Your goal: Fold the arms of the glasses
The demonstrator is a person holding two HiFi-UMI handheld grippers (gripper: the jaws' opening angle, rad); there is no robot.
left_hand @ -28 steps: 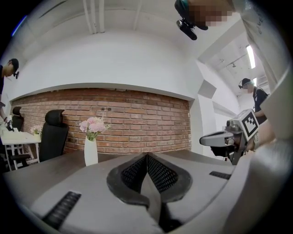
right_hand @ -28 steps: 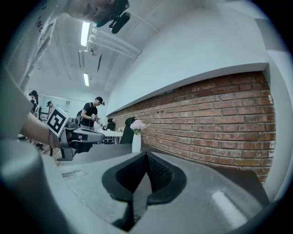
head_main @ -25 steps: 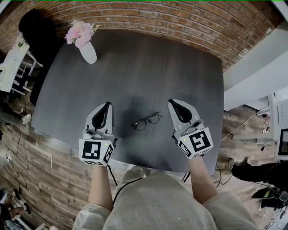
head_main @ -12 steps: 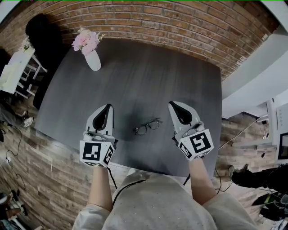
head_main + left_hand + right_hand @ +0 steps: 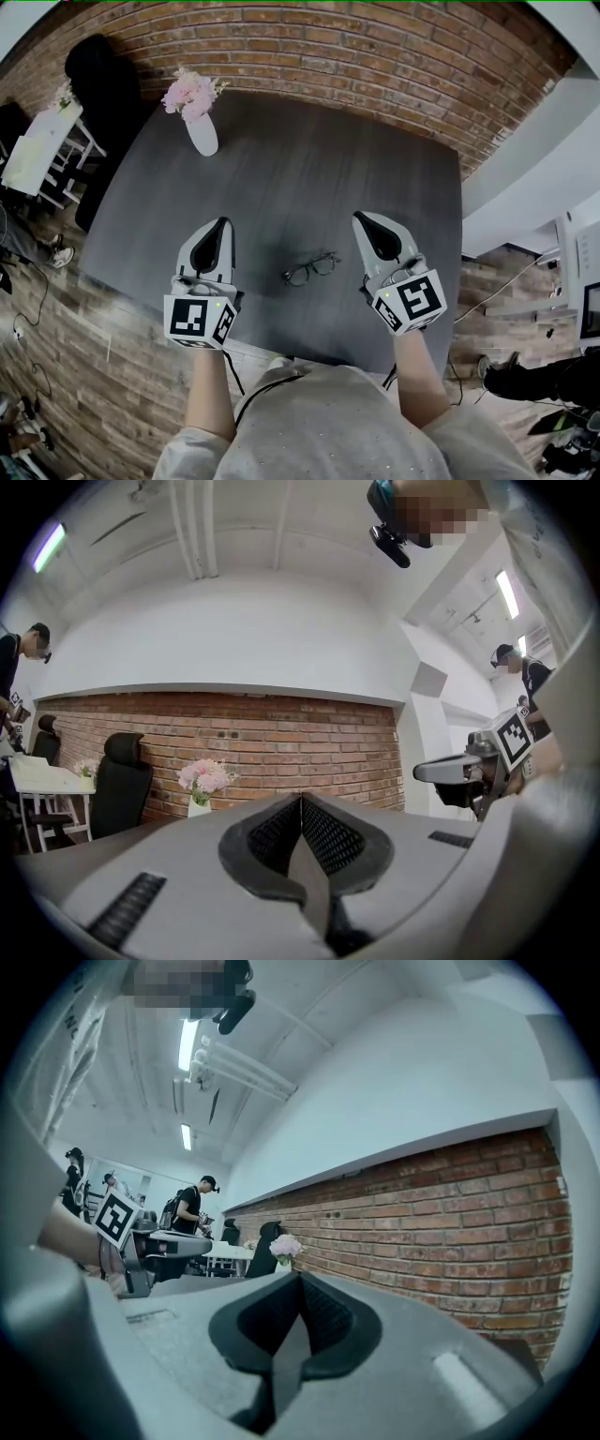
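Glasses (image 5: 311, 268) lie on the table (image 5: 281, 159) between left gripper (image 5: 221, 224) and right gripper (image 5: 362, 218), both pressed together.

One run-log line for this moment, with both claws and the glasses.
left claw: shut, empty | right claw: shut, empty | glasses: on table, between claws, untouched

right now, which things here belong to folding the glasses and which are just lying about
For the job: glasses lying on the table; left tool and right tool, both shut and empty, either side of them.

Just there: vase of pink flowers; black chair; white side table.
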